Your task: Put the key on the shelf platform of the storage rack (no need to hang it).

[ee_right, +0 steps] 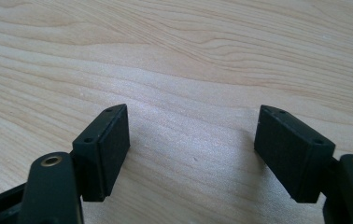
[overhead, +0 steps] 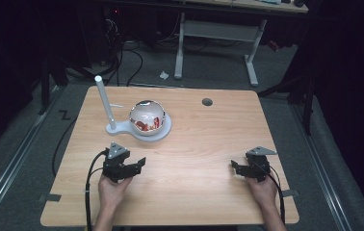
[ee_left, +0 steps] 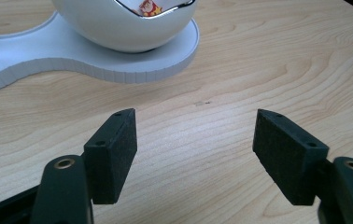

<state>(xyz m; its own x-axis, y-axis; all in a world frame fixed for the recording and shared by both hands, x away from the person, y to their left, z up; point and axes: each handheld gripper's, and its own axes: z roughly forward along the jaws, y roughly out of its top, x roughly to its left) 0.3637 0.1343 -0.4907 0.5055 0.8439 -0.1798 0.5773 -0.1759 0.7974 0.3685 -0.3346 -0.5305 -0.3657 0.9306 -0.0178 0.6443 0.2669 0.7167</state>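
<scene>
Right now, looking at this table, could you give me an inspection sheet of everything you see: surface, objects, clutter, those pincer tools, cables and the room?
Surface: light wooden table, with a round dark hole near its far edge.
Job's things: a white bowl with red-patterned contents sits on a flat white base; a white post rises from the base's left end.
Clutter: nothing seen on the table.
Grippers: left gripper open over bare wood, aimed toward the bowl; right gripper open over bare wood. Each is held by a hand.
Cables: a black cable trails from the left gripper; more lie on the floor beyond.
Surroundings: dark room, grey floor, a white-legged desk behind, a crumpled white scrap on the floor.
</scene>
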